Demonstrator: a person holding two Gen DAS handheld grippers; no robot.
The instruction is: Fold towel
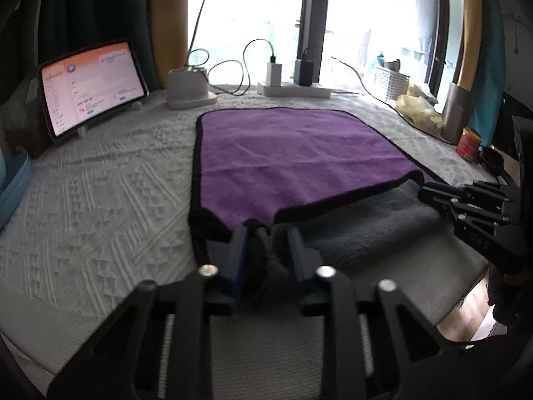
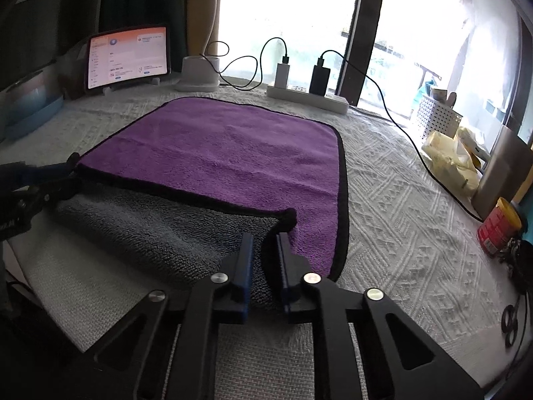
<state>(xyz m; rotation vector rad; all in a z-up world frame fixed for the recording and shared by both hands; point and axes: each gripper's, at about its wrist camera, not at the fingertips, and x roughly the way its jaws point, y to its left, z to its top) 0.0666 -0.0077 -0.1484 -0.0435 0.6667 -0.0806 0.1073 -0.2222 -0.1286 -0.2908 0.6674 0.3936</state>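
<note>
Towel [image 2: 226, 153] lies flat on the table [image 2: 399, 206], and you are on the first fold. Your left gripper [image 1: 266, 233] and right gripper [image 2: 265, 238] each pinch a near corner, gray side up. Next, carry both corners to the far edge together.

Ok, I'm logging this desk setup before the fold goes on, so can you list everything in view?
Plush purple towel with grey underside: one, centre, near edge turned up.
White textured table cover: one, under everything.
Lit tablet on a stand: one, back left.
White desk lamp: one, back centre.
White power strip with chargers: one, back.
White perforated basket: one, back right.
Red and yellow tin: one, right edge.
Black scissors: one, near right.
Left tongs: black and blue, gripping the towel's near left corner.
Right tongs: same, gripping the near right corner.
</note>
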